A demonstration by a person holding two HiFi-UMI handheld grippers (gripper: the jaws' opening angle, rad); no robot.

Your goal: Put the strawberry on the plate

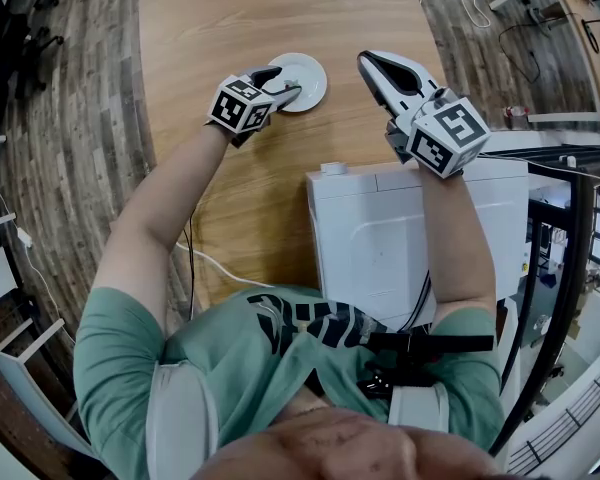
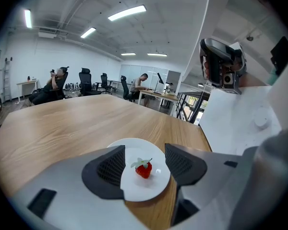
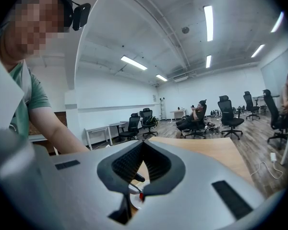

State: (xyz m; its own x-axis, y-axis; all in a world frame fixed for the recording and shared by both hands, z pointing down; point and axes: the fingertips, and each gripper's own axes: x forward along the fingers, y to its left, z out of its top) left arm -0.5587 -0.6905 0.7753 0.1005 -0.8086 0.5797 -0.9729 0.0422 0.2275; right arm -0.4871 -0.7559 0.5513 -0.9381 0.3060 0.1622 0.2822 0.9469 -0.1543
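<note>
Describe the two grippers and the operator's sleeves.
Both the left gripper and right gripper have pale grey shells with black, ribbed pads. Each carries a white cube printed with black square markers. The person wears a green short-sleeved shirt.

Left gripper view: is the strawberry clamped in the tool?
No: the strawberry lies free on the plate, and the left tool has its jaws wide apart on either side, not touching it.

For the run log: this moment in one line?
strawberry: on plate | left gripper: open, straddling strawberry, no contact | right gripper: shut, empty
</note>
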